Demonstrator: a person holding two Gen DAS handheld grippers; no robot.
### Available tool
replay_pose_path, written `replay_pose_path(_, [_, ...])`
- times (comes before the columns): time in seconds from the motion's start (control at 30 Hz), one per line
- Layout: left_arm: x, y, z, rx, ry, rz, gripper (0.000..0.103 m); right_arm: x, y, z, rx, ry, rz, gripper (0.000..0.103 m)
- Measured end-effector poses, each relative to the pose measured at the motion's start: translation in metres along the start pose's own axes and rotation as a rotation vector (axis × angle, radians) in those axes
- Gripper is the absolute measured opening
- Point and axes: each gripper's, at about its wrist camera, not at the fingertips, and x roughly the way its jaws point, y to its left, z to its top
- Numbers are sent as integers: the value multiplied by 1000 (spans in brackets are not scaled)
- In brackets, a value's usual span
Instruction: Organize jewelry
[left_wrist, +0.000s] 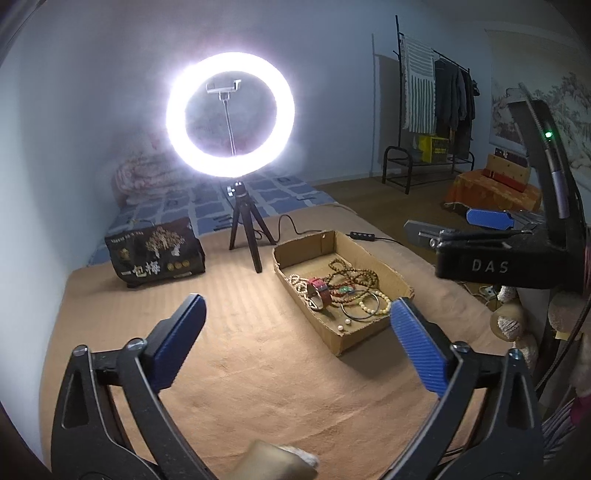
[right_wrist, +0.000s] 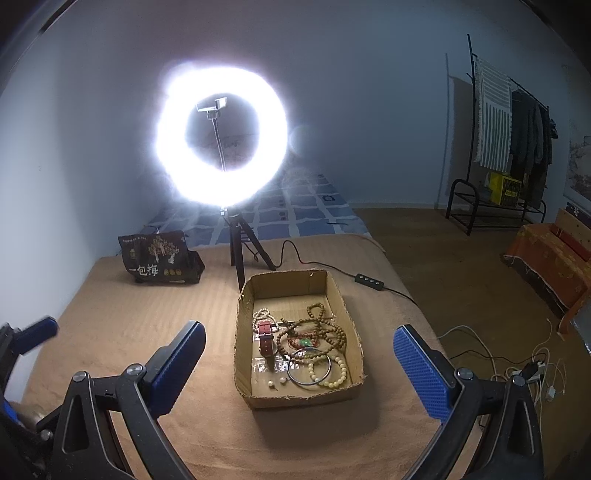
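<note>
An open cardboard box (right_wrist: 243, 332) lies on the tan blanket. Inside it are a red watch strap (right_wrist: 265, 336), a tangled brown bead necklace (right_wrist: 325, 325), a metal bangle (right_wrist: 308, 385), a cream bead bracelet (right_wrist: 341, 373) and two loose pearls (right_wrist: 271, 384). My right gripper (right_wrist: 300, 328) is open and empty, its blue pads either side of the box's near end, above it. In the left wrist view the box (left_wrist: 369, 258) sits ahead and to the right. My left gripper (left_wrist: 297, 302) is wide open with nothing in it.
A lit ring light (right_wrist: 221, 136) on a tripod stands just behind the box, its cable and remote (right_wrist: 369, 280) trailing right. A dark printed bag (right_wrist: 159, 262) sits at the back left. Loose cables (right_wrist: 528, 369) lie on the floor past the blanket's right edge.
</note>
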Motion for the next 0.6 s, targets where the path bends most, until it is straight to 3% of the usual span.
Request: replay_pose_path(0.6, [7,9,1,-57,49,51,103,3,-7,-2,21,12,-18,103])
